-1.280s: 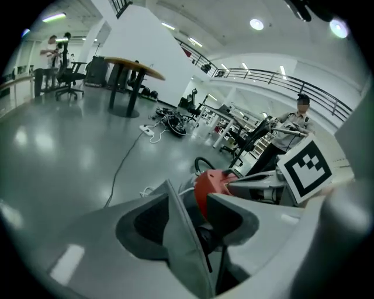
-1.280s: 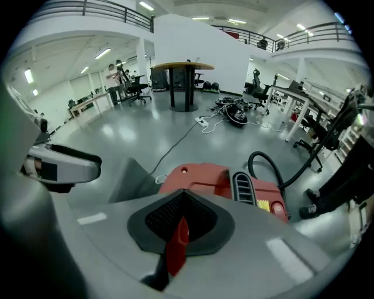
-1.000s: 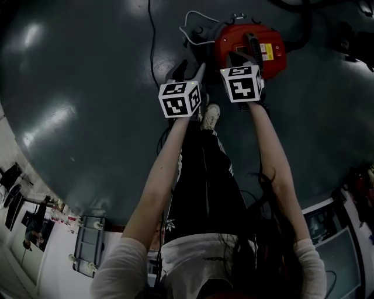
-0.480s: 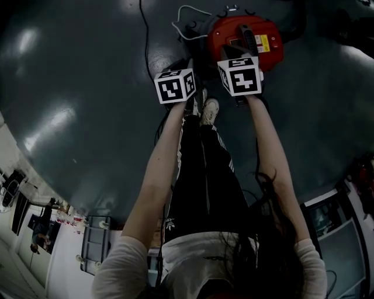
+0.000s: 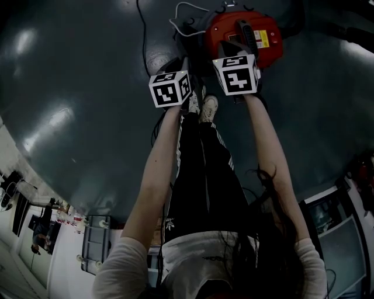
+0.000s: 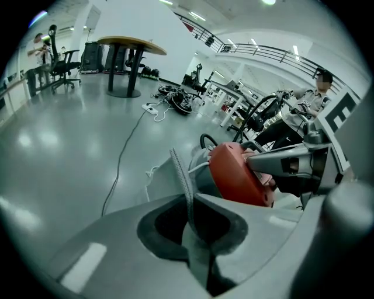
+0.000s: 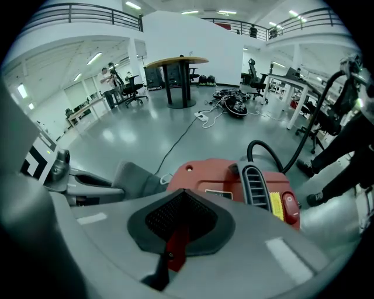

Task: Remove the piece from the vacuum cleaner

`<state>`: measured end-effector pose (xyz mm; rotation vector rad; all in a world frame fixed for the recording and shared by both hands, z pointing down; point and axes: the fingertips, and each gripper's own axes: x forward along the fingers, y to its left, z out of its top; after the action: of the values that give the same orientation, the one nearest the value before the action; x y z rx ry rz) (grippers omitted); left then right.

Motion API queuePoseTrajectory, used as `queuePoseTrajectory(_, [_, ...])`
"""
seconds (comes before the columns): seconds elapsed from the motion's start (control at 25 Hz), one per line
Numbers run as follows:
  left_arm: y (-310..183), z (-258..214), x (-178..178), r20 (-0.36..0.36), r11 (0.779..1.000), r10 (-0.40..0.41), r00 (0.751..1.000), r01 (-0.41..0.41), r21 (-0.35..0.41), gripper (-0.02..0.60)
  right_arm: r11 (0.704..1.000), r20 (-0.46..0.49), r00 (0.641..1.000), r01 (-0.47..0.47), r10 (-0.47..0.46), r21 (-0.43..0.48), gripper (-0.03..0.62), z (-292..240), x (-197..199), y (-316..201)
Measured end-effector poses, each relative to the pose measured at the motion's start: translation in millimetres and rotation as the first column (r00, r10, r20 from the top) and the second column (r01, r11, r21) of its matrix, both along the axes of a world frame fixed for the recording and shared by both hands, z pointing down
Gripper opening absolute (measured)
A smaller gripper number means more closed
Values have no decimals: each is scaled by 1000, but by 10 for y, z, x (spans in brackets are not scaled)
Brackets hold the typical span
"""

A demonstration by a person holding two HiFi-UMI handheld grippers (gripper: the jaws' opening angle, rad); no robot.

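Note:
A red vacuum cleaner stands on the dark floor ahead of the person's feet. It has a black ribbed handle, a red switch and a black hose. My right gripper hangs just above its near edge, jaws together with nothing between them; the red body fills the right gripper view beyond the jaws. My left gripper is left of the cleaner, also shut and empty, with the red body close on its right.
A white cord lies by the cleaner's far left side, and a thin black cable runs away across the floor. The person's shoes stand just behind the grippers. A round table and office chairs stand far off.
Both grippers have edged forward toward the cleaner, and the left gripper's cube has turned a little. Neither gripper has taken hold of anything.

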<state>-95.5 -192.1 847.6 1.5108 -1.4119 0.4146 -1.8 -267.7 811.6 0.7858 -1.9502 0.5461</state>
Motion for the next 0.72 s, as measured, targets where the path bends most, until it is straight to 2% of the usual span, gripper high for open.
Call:
queuePoseTrajectory(0.24, [183, -1, -189, 15, 999, -46, 999, 46, 6, 26, 998, 40, 999, -22, 24, -51, 23, 39, 32, -21])
queuePoseTrajectory(0.48, [308, -17, -252, 27, 998, -61, 998, 60, 21, 27, 999, 32, 999, -31, 32, -24, 23, 35, 32, -21])
queuePoseTrajectory(0.72, [477, -17, -416, 49, 995, -101, 994, 100, 12, 26, 997, 55, 997, -58, 61, -42, 23, 28, 53, -48])
